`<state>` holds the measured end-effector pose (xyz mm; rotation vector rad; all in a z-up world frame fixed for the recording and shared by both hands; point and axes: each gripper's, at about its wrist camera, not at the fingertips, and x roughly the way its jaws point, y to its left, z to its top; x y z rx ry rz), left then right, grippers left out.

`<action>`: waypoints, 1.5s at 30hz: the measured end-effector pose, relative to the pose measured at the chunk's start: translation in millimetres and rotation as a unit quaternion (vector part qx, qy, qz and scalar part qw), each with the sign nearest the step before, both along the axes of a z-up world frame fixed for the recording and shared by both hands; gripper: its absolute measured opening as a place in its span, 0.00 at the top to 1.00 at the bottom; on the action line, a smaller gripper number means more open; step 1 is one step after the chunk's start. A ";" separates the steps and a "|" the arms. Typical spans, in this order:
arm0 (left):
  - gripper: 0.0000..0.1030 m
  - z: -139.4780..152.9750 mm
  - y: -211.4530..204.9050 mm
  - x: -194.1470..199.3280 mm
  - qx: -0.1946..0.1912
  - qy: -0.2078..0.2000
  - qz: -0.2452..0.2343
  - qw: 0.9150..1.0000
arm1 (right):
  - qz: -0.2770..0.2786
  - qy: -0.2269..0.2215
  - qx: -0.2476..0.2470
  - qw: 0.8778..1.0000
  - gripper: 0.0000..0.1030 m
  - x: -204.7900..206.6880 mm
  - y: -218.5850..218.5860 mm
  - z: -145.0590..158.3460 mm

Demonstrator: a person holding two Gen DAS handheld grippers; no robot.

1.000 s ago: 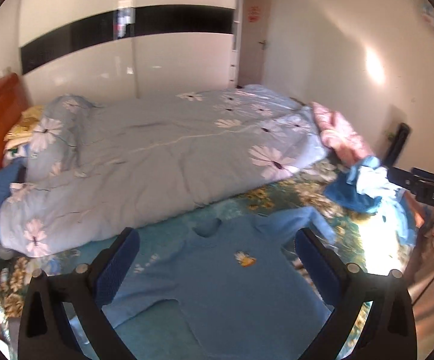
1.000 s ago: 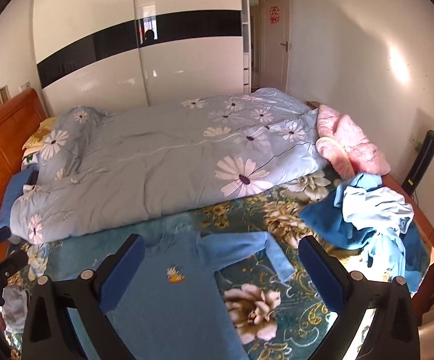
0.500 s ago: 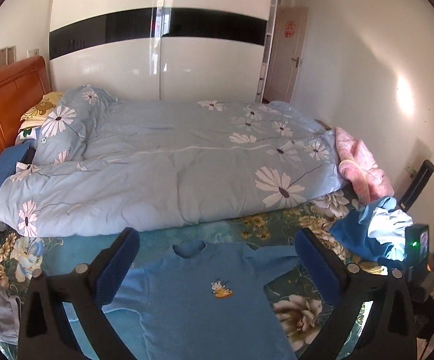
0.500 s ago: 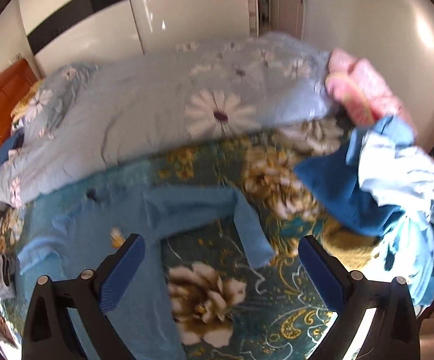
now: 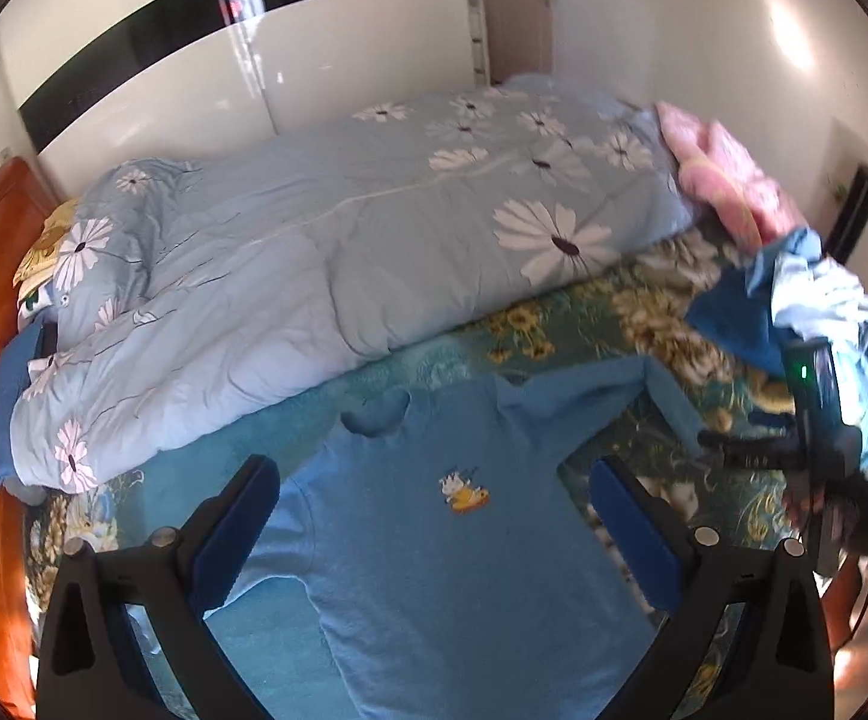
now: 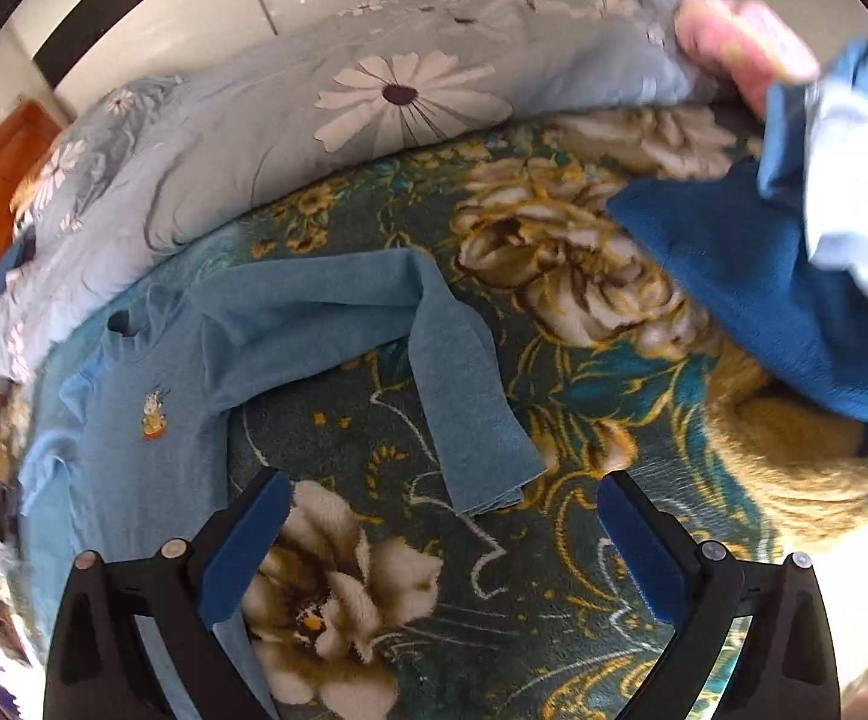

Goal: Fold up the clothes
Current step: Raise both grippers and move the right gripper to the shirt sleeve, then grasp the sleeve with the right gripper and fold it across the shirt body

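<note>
Sweater point(image 5: 434, 540) sleeve cuff point(image 6: 487, 480), right-wrist view only

A bed under a teal floral blanket point(image 6: 553, 570) carries a flat light-blue long-sleeved sweater point(image 5: 451, 570). Beside it lie a daisy-print pale-blue duvet point(image 5: 314, 252) and a heap of blue and pink clothes point(image 6: 781, 252).

Open floral bedspread point(image 6: 553, 420) lay around the sleeve point(image 6: 463, 396) of the flat blue sweater point(image 5: 434, 570), giving clear passage from the near side. The rolled duvet point(image 5: 314, 252) walled off the far side, and a heap of clothes point(image 6: 793, 252) crowded the right.
</note>
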<state>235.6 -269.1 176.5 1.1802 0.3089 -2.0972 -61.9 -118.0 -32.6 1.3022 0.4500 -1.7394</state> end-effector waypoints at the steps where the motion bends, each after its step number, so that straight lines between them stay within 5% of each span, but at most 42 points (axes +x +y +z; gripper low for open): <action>1: 0.00 -2.8 0.7 -2.0 0.003 -0.006 -0.003 1.000 | 0.000 -0.008 0.001 1.000 0.00 -4.7 -1.5 -3.8; 8: 0.01 -21.4 -14.7 -1.0 0.081 0.012 0.033 0.996 | 0.030 -0.002 0.030 0.999 0.35 -27.1 -17.3 -24.8; 13: 0.01 -34.5 -29.9 13.8 0.140 0.038 0.082 0.986 | 0.045 -0.023 0.047 0.998 0.44 -42.3 -26.6 -40.2; 18: 0.01 -44.2 -39.3 36.8 0.178 0.057 0.132 0.974 | 0.074 -0.048 0.076 0.993 0.82 -39.2 -38.0 -51.5; 19: 0.01 -45.6 -40.7 41.2 0.183 0.061 0.140 0.971 | 0.079 -0.051 0.081 0.992 0.96 -37.4 -38.9 -51.3; 24: 0.01 -51.0 -42.8 60.6 0.196 0.079 0.160 0.964 | 0.083 -0.071 0.074 0.991 0.98 -32.2 -33.2 -29.7; 33: 0.01 -64.6 -42.8 104.3 0.224 0.119 0.179 0.951 | 0.120 -0.114 -0.006 0.986 0.98 -9.6 -57.8 82.3; 38: 0.01 -64.6 -51.7 149.8 0.224 0.140 0.188 0.946 | 0.170 -0.155 -0.036 0.972 0.98 49.2 -107.5 124.2; 45: 0.01 -73.6 -72.4 235.9 0.221 0.162 0.239 0.932 | 0.269 -0.164 -0.041 0.948 0.98 190.0 -201.6 128.3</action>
